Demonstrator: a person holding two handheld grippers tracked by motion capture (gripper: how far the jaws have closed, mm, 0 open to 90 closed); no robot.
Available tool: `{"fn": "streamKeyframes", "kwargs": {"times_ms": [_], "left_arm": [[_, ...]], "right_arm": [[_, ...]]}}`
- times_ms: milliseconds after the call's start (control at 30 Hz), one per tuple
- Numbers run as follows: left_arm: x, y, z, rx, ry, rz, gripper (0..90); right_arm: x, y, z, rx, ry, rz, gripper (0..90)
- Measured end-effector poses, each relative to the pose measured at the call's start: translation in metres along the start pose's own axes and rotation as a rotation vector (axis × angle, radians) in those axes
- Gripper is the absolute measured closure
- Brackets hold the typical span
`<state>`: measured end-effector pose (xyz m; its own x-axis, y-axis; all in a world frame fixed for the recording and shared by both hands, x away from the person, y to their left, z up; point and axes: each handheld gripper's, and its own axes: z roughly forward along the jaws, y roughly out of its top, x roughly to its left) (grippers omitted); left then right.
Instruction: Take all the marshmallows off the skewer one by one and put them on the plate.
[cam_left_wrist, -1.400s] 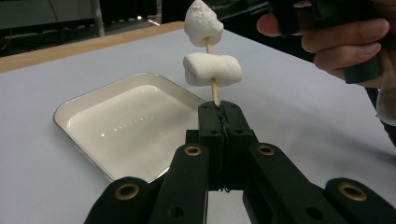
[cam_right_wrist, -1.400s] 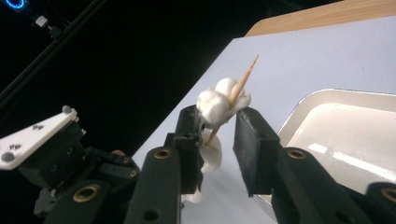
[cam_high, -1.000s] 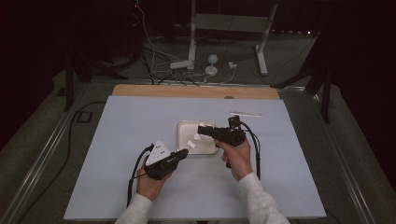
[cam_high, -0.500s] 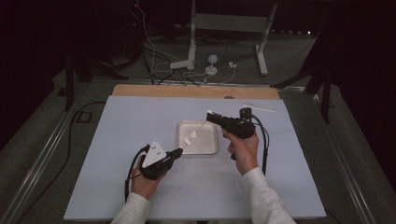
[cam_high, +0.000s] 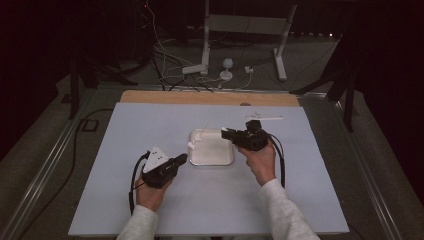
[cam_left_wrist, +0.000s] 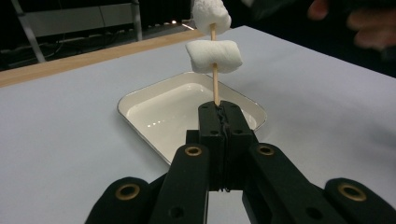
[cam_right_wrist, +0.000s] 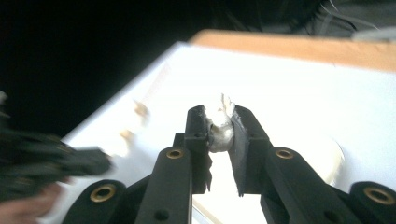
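My left gripper (cam_left_wrist: 219, 108) is shut on the foot of a thin wooden skewer (cam_left_wrist: 215, 86) that stands up and away from it. Two white marshmallows are threaded on the stick, the lower marshmallow (cam_left_wrist: 214, 56) whole in view, the upper marshmallow (cam_left_wrist: 211, 14) cut by the top edge. In the high view the left gripper (cam_high: 182, 159) sits at the near left corner of a white tray (cam_high: 215, 152), the skewer (cam_high: 195, 141) slanting over it. My right gripper (cam_right_wrist: 219, 112) is shut on a squashed marshmallow (cam_right_wrist: 219, 128). It hovers at the tray's far right corner, the right gripper (cam_high: 225, 132) pointing left.
The white tray (cam_left_wrist: 163, 112) lies mid-table on a pale sheet (cam_high: 150, 125). A pale stick (cam_high: 267, 119) lies on the sheet beyond the right hand. A wooden strip (cam_high: 200, 97) edges the far side, with cables and stand legs (cam_high: 205, 65) behind it.
The right gripper has lifted off the tray and drawn back toward its far right corner with the marshmallow in it. The left gripper and its skewer have stayed in place.
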<state>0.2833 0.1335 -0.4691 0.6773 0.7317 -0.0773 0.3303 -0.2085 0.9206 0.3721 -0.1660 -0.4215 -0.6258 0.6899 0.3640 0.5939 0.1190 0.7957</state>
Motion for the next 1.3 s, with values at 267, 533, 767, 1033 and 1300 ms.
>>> {"fn": "streamKeyframes", "kwargs": {"times_ms": [267, 533, 767, 1033, 1300], "left_arm": [[0.003, 0.0, 0.001, 0.008, 0.007, -0.016, 90.0], [0.003, -0.001, 0.002, 0.017, 0.009, -0.021, 90.0], [0.004, -0.001, 0.003, 0.016, 0.008, -0.026, 90.0], [0.002, 0.0, 0.004, 0.015, 0.004, -0.027, 90.0], [0.001, 0.0, 0.004, 0.01, -0.001, -0.024, 90.0]], "right_arm": [[-0.012, -0.017, 0.035, 0.123, -0.073, -0.001, 76.4], [-0.019, -0.022, 0.046, 0.141, -0.115, 0.041, 39.1], [-0.013, -0.018, 0.035, 0.104, -0.049, 0.059, 29.3], [0.004, -0.011, 0.019, 0.048, 0.045, 0.05, 27.6], [0.019, -0.008, 0.017, 0.035, 0.11, 0.027, 29.2]]}}
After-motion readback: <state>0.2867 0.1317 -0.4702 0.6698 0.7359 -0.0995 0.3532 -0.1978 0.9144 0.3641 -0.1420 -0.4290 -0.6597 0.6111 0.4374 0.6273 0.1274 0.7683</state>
